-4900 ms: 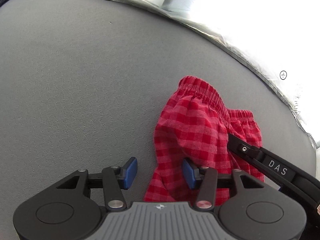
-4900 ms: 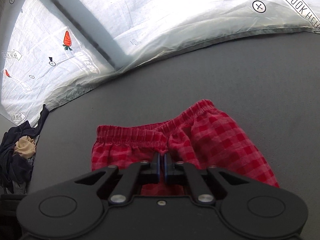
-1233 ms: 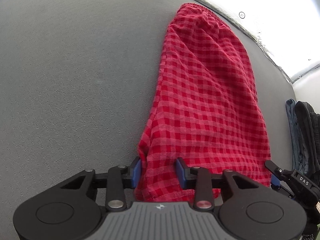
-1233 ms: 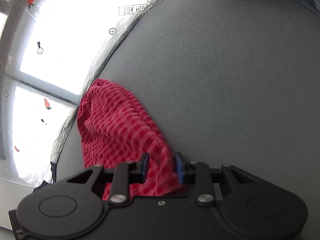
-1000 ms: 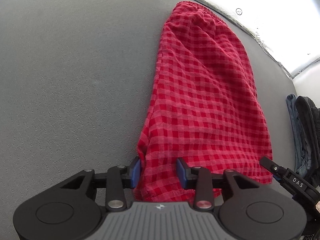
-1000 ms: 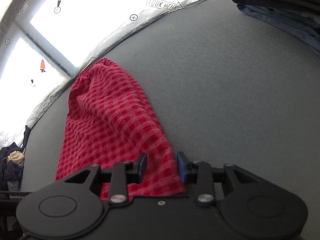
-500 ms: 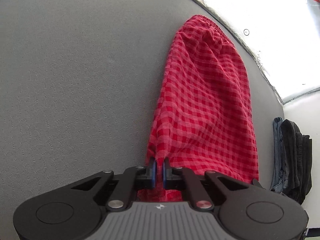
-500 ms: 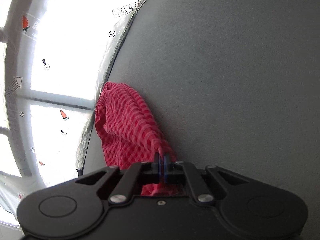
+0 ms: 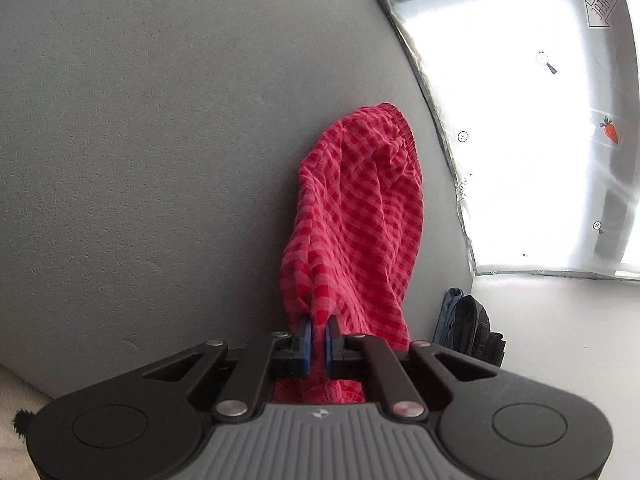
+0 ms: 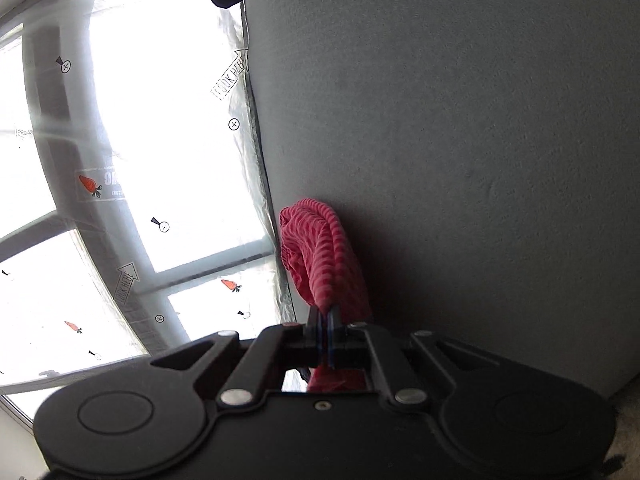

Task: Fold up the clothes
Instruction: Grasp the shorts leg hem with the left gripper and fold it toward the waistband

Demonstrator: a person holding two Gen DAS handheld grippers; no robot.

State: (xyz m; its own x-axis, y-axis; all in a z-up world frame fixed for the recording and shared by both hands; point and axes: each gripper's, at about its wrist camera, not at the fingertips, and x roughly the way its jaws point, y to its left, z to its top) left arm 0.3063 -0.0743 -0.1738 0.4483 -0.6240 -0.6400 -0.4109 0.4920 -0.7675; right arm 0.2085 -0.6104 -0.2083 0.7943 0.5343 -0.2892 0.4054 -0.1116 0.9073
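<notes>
The left tongs (image 9: 316, 334) are pinched tight on a gathered hem corner of the red checked shorts (image 9: 356, 216), their blue pads (image 9: 306, 342) pressed flat against the cloth with only the fabric between them; the right tongs (image 10: 325, 330) are likewise clamped on the other hem corner of the shorts (image 10: 320, 256), blue pads nearly meeting. A second ago both pairs stood wide apart astride the hem with the cloth lying flat; half a second ago they had nipped shut; now the hem end is raised off the grey worktop (image 9: 140, 140) and the shorts hang slack and bunched from both grips, narrower than before, trailing toward 12 o'clock in each view. The elastic waistband (image 9: 394, 120) lies at the far end near the worktop's edge, ruffled and curved; whether it rests on the surface or hangs just clear I cannot tell. The fabric is a soft woven gingham in red and pink, falling in long loose folds; the worktop (image 10: 460, 140) is a matte grey sheet with a fine pebbled grain, and the shorts cast a dark shadow on it in the right view. At 3 o'clock of the left tongs a dark folded pile of clothes (image 9: 468, 320) sits by the edge; beyond lies a crinkled clear plastic sheet (image 9: 520, 140) printed with carrots and arrows, glaring white.
</notes>
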